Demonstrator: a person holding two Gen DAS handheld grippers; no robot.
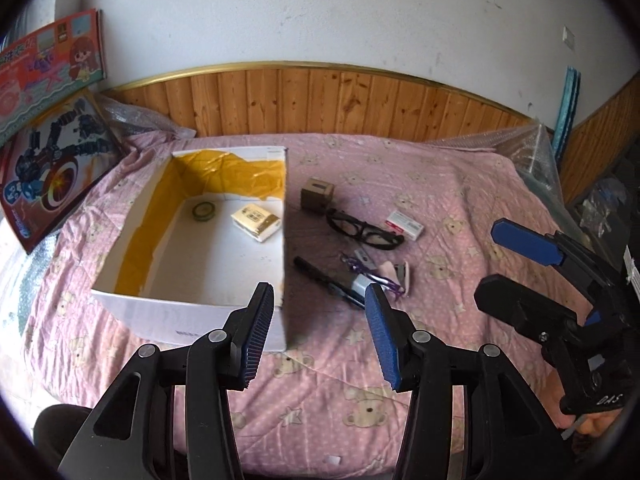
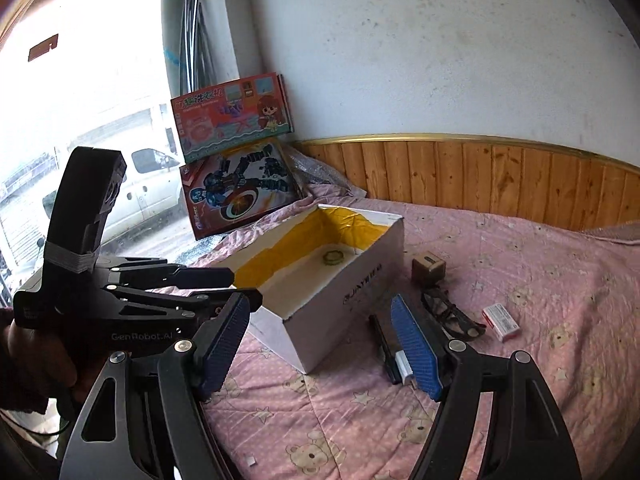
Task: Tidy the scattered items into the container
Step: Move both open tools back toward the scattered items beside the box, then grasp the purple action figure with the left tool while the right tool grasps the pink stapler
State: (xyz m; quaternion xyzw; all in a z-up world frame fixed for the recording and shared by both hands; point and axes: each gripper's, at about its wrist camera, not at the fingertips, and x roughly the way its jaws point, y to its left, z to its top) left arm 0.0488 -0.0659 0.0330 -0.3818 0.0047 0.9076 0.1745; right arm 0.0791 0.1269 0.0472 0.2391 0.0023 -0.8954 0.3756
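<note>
Both jaws apart and empty, left gripper (image 1: 320, 332) and right gripper (image 2: 320, 344) face black-framed glasses (image 1: 362, 230) lying ahead of the fingertips beside the white box (image 1: 192, 312): light, stiff, likely fragile at the lenses, best pinched across the bridge.

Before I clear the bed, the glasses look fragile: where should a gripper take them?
Grip the black glasses at the bridge between the lenses, coming from above. They lie flat on the pink quilt, and the bridge looks the narrowest, firmest part, clear of the lenses.
</note>
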